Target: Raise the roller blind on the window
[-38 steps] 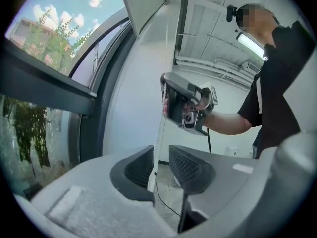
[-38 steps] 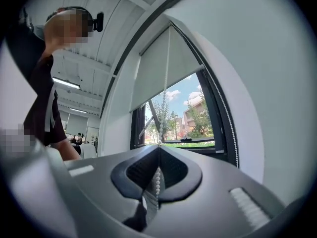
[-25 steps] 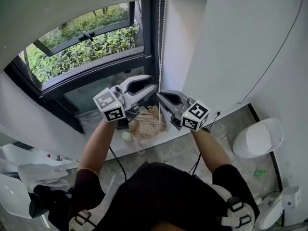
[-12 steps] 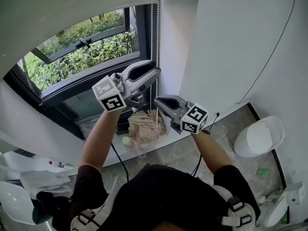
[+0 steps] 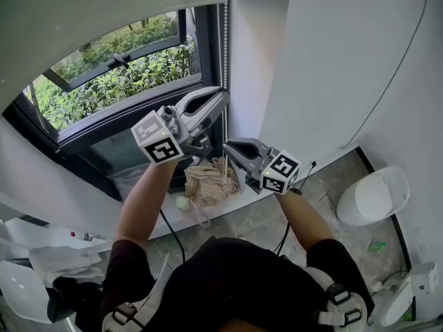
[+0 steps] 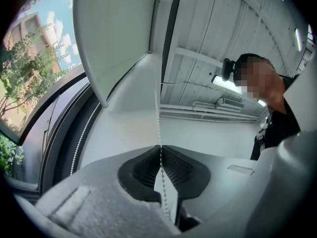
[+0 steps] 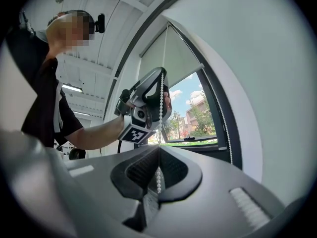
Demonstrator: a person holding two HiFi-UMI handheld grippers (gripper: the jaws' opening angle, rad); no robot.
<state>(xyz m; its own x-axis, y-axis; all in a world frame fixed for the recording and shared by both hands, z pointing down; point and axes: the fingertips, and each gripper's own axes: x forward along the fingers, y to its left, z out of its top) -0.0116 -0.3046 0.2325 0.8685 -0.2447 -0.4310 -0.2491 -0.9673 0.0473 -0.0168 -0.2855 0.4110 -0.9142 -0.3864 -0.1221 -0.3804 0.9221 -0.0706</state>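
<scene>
- left tongs, jaws just closing, are being clamped on the bead chain; right tongs clamped lower on it.
- roller blind is covering the window top; chain is best being pulled straight down.

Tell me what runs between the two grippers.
A straight stretch of bead chain, seen in the right gripper view; the left gripper has just closed its jaws on it.

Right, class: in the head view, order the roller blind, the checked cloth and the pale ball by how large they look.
1. roller blind
2. checked cloth
3. pale ball
The blind hangs nearer the camera, which may inflate it.
</scene>
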